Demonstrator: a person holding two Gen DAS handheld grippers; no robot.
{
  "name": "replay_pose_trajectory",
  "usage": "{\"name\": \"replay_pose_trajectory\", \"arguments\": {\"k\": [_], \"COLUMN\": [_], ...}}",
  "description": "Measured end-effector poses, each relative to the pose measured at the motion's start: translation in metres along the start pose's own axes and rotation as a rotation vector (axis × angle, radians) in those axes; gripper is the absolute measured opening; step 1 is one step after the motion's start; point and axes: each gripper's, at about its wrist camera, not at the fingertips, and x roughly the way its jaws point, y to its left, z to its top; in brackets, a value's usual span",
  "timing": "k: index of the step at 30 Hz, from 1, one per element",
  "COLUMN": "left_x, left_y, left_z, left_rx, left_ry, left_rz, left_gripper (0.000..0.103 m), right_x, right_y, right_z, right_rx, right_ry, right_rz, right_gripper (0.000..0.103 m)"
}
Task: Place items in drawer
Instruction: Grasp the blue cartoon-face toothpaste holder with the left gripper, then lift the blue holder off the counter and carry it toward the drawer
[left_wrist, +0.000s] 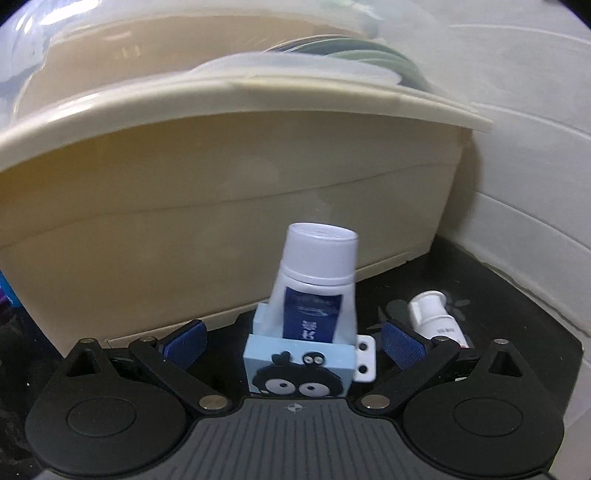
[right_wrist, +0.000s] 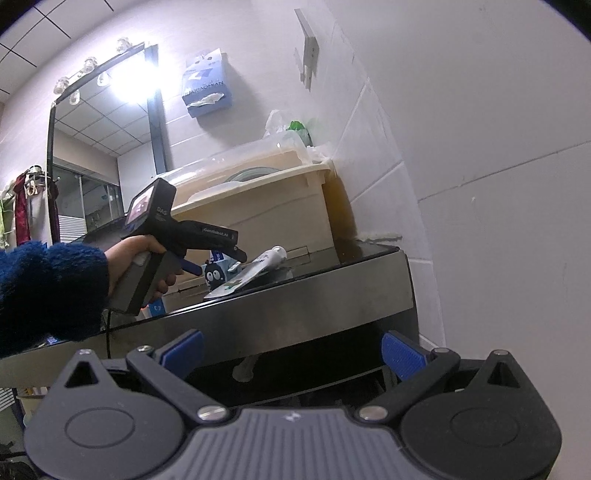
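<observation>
Blue-padded fingers of the left gripper (left_wrist: 293, 338) stand spread wide on either side of a pale-blue cartoon holder (left_wrist: 301, 369), which sits on the dark countertop (left_wrist: 517, 314) just in front of a cream storage box (left_wrist: 221, 177). A blue-and-white tube (left_wrist: 314, 280) stands cap-up in the holder, tilted slightly toward the box, so the jaws flank it without touching it, a stance that suggests a pick-up being lined up. Just right of the holder, a second white tube (left_wrist: 436, 314) lies flat on the counter, waiting its turn.

From below the counter's metal edge, the right gripper (right_wrist: 293, 350) hangs apart from the holder, its jaws likewise spread and empty. It faces the dark gap under that edge, probably where the drawer lies, though the drawer itself cannot be made out. A hand (right_wrist: 144, 262) in a fuzzy blue sleeve (right_wrist: 48, 291) steadies the left tool beside the holder.
</observation>
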Motion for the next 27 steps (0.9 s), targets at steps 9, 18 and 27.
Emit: {"name": "replay_pose_trajectory", "arguments": {"k": [9,18,27], "left_x": [0.005,-0.014,-0.046], "left_y": [0.006,-0.005,0.002], "left_z": [0.003,-0.003,-0.004], "left_rx": [-0.058,0.016,0.004], "left_ry": [-0.011,-0.062,-0.108], "left_rz": [-0.058,-0.055,-0.066], "left_gripper": [0.056,0.055,0.055], "right_x": [0.0,0.0,0.0], "right_y": [0.0,0.002,0.008], "right_z": [0.0,0.0,0.002], "right_rx": [0.005,0.001,-0.014], "right_ry": [0.013,0.023,0.027], "right_rz": [-0.005,-0.005,0.006], "right_gripper": [0.103,0.103,0.103]}}
